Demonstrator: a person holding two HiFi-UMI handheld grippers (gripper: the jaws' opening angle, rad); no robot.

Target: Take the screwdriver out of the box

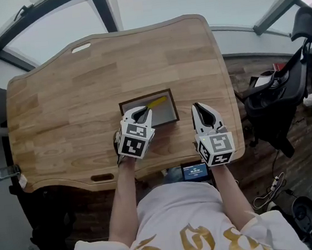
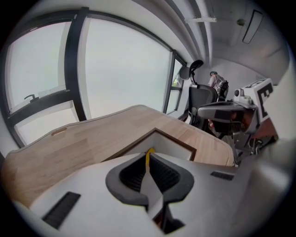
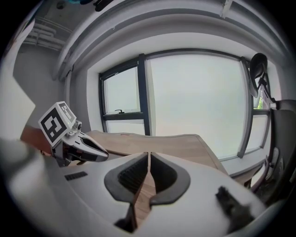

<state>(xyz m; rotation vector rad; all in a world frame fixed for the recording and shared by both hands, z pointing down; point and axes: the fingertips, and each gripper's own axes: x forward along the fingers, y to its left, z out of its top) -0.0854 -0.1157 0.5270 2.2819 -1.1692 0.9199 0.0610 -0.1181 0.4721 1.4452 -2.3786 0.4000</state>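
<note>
Overhead, a shallow dark-rimmed box [image 1: 174, 106] sits on a wooden desk [image 1: 58, 104], and a yellow-handled screwdriver [image 1: 158, 101] lies slantwise inside it, toward the box's far edge. The left gripper [image 1: 142, 113] is over the box's near left corner, its jaws clenched together on nothing and aimed down into the box. The yellow handle lies just past the tips, in line with the slit between them; whether they touch it cannot be told. The right gripper [image 1: 200, 108] hangs just outside the box's right side, jaws likewise closed and empty. For a good pickup, the left jaws would likely need to part, straddle the handle across its width, then clamp firmly before lifting over the box's rim.
</note>
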